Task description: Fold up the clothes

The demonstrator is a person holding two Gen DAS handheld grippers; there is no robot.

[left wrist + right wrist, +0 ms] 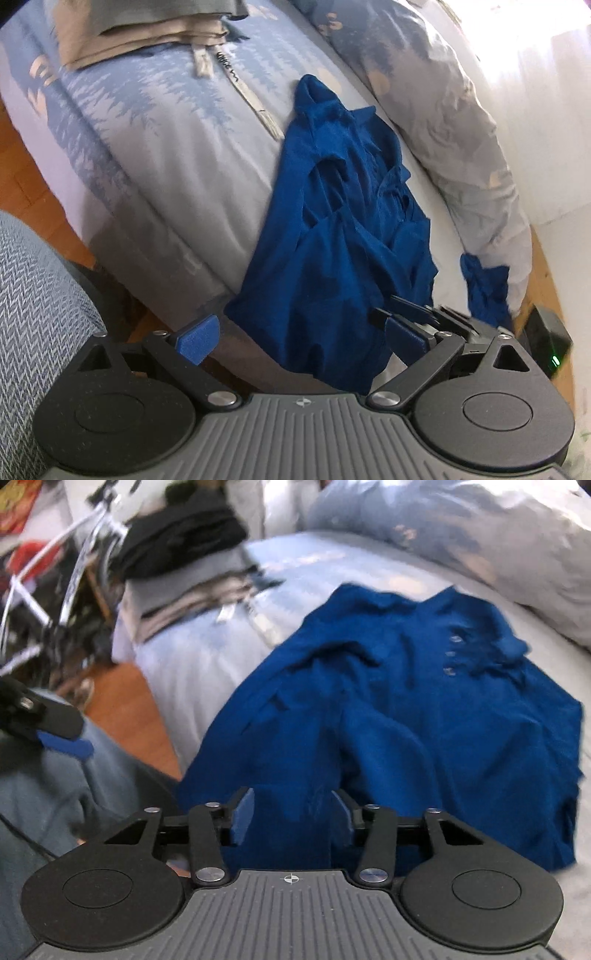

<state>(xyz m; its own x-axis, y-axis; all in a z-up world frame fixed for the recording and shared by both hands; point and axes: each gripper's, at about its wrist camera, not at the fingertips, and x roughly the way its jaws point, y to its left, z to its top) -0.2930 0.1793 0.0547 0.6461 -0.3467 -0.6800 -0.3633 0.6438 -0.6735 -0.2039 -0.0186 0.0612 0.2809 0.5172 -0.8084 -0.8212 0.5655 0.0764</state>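
Note:
A crumpled blue polo shirt [343, 229] lies on the bed, its hem hanging over the near edge. In the right wrist view the shirt [424, 720] shows its button placket toward the far right. My left gripper [301, 332] stands wide open over the hem, and the pads touch no cloth. My right gripper [291, 818] is open about halfway just above the shirt's near edge; blue cloth shows beyond the gap, but the pads do not press on it. The left gripper's blue finger [66, 746] appears at the left of the right wrist view.
The bed [177, 155] has a pale blue forest-print cover. A stack of folded clothes [147, 33] [177, 565] sits at its far end. A bunched duvet [461, 140] [480, 535] lies right of the shirt. Wooden floor [129, 709] and clutter lie to the left.

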